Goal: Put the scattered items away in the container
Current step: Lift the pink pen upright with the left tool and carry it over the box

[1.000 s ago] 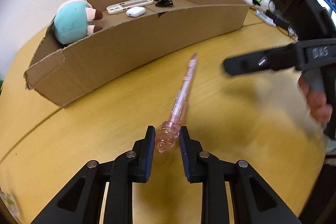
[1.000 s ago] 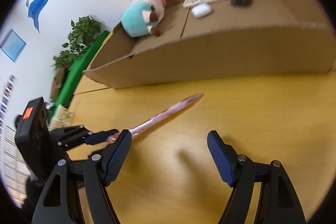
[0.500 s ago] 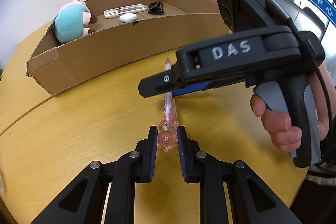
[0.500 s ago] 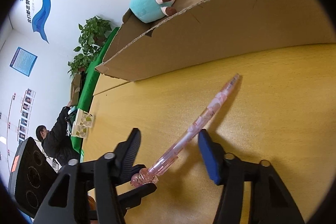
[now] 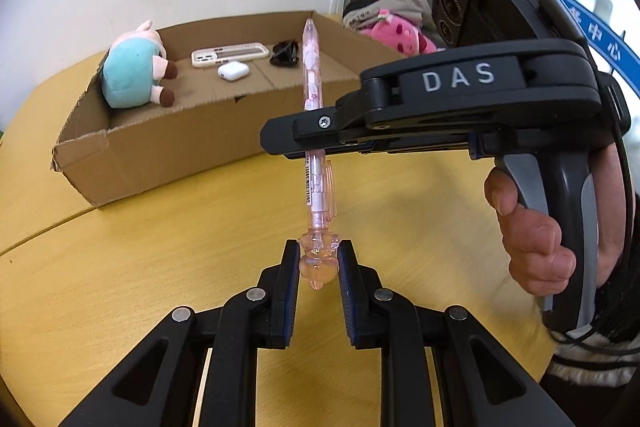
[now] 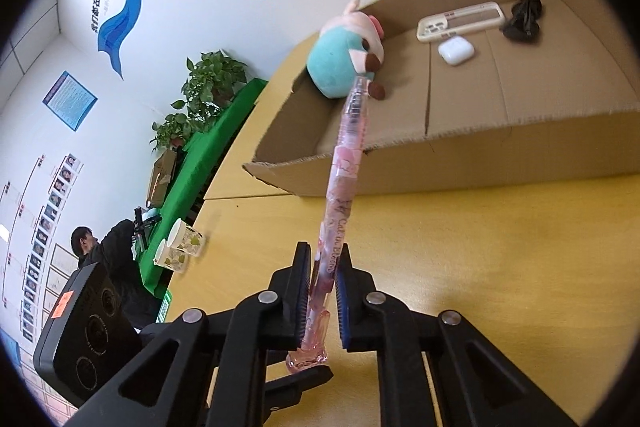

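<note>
Since the earlier pics the right gripper [image 6: 323, 281] has swung in from 3 o'clock and shut on the pen [image 5: 316, 163]; a sec ago it was apart from the pen w/ jaws wide, and the pen lay low over the tabletop [image 5: 140, 247]. Now the pen is lifted, tip pointing toward 12 o'clock at the box [image 5: 168, 147].

Left gripper [image 5: 319, 263]: jaws pinching the pen's chunky end cap. Right gripper: jaws closed on the barrel, partway up, crossing from 3 o'clock in the left view. So both hold the pen at once — looks like a hand-over, left to right.

Pen is off the tabletop, in front of the box's near wall, not yet inside. Already in the box: plush toy [image 5: 132, 75] at 10 o'clock, phone case [image 5: 230, 54], earbud case [image 5: 233, 71], black clip-like thing [image 5: 285, 50] (can't tell exactly what).

To do this step well, IMO:
- check the right grip is firm before the left lets go; barrel is smooth plastic, prob. slippery
- open left jaws slowly, back straight off toward 6 o'clock, no twist
- right grip sits nearer the cap end, so the long tip half may droop; keep it level
- then carry over the near wall, lower to a bare patch of floor between toy and earbud case, release low so it doesn't roll or bounce.
</note>
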The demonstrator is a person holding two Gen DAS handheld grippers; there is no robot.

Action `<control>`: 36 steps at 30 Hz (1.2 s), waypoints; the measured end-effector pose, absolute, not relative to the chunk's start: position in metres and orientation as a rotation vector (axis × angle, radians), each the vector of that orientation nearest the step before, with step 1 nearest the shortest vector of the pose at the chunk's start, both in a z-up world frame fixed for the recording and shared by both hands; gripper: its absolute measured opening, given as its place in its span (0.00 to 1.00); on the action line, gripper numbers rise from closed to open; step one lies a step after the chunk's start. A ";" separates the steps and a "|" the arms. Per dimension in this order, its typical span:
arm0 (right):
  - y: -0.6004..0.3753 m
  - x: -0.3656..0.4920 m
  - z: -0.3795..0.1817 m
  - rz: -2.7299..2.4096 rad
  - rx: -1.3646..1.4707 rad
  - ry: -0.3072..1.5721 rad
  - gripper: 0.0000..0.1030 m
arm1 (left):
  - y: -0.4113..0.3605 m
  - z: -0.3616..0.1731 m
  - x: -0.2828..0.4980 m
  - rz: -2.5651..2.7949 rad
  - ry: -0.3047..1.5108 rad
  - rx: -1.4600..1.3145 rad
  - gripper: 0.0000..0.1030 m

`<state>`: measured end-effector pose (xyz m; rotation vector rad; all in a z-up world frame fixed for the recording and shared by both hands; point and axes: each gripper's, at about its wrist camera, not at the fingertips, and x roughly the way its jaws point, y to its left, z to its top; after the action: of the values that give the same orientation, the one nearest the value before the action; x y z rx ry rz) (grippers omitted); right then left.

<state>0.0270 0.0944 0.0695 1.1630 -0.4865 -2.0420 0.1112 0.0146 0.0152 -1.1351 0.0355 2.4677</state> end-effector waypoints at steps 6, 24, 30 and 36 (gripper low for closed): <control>0.096 0.027 0.099 -2.075 1.081 -0.437 0.10 | 0.012 0.037 0.106 2.485 -0.019 -1.068 0.19; 0.110 -0.014 0.183 -2.163 0.881 -0.320 0.09 | 0.020 0.099 0.048 2.502 -0.126 -0.929 0.19; 0.104 -0.047 0.201 -2.158 0.874 -0.300 0.09 | 0.015 0.114 0.011 2.504 -0.182 -0.936 0.19; 0.088 -0.103 0.194 -2.104 0.969 -0.314 0.09 | 0.004 0.111 -0.033 2.518 -0.235 -1.028 0.19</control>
<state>-0.1030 0.0882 0.1943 0.9686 -0.3143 -2.1043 -0.0331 0.0036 0.1114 -1.0284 -0.2346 2.5178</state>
